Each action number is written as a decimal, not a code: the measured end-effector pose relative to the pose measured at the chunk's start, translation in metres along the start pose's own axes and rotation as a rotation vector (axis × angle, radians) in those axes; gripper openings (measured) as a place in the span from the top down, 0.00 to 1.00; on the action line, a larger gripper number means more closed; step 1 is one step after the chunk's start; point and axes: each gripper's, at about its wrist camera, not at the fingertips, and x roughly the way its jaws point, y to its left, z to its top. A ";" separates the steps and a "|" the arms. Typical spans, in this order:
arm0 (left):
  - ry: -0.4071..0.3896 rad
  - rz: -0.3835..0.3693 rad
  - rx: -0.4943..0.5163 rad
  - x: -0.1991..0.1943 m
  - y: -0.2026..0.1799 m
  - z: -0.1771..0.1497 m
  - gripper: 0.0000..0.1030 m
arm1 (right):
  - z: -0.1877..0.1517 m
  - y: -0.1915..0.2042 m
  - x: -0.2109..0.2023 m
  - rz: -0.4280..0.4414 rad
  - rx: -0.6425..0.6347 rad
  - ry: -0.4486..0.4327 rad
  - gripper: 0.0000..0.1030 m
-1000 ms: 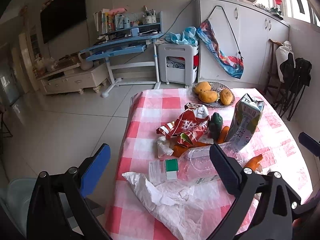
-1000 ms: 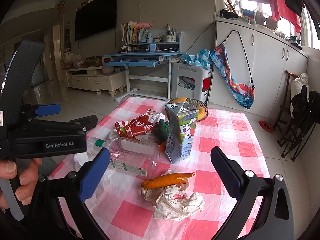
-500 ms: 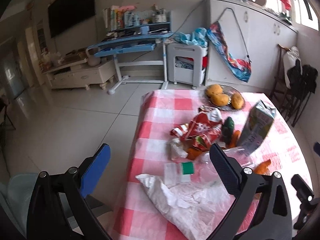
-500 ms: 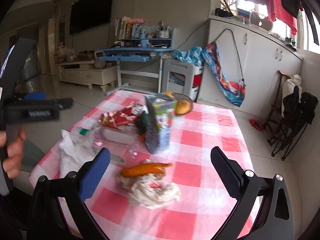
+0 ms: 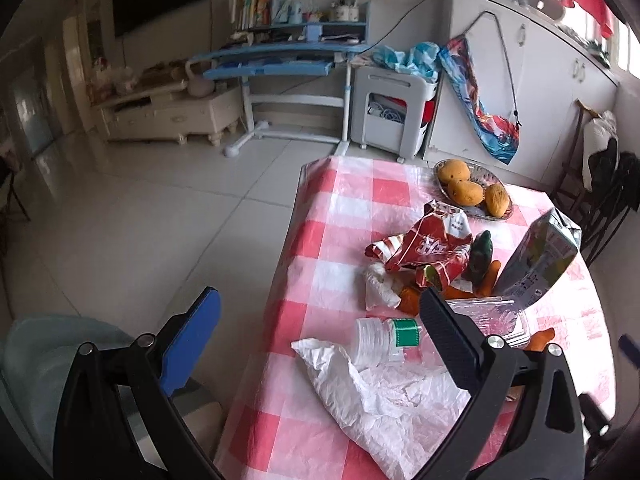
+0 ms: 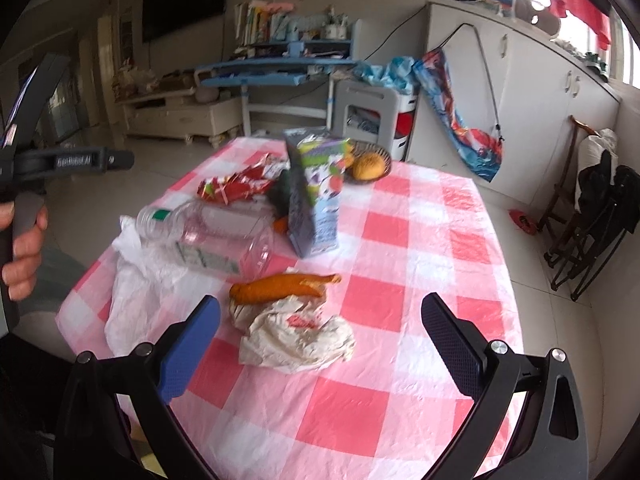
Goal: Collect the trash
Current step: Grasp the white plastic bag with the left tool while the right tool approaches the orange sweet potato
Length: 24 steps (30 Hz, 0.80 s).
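Observation:
Trash lies on a table with a red-and-white checked cloth (image 6: 420,248). A crumpled paper wrapper (image 6: 296,336) lies just ahead of my open right gripper (image 6: 320,344), with a carrot (image 6: 280,286) behind it. An empty clear plastic bottle (image 6: 208,240) lies on its side, also in the left wrist view (image 5: 384,338). A white plastic bag (image 5: 380,396) lies at the near edge. A red snack wrapper (image 5: 424,244), a crumpled tissue (image 5: 378,290) and a standing drink carton (image 5: 540,256) are farther back. My left gripper (image 5: 320,344) is open and empty, above the table's left edge.
A bowl of mangoes (image 5: 472,192) stands at the table's far end. A green pepper (image 5: 480,254) and carrots lie beside the carton. A pale bin (image 5: 52,360) shows low left, beside the table. Folding chairs (image 6: 592,216) stand to the right.
Both grippers have pulled back and shifted left, so the table items sit farther right and away in both views. Both stay open and empty.

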 end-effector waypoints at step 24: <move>0.367 -0.148 0.276 0.054 -0.071 -0.070 0.88 | -0.002 0.002 0.025 0.021 0.001 0.074 0.06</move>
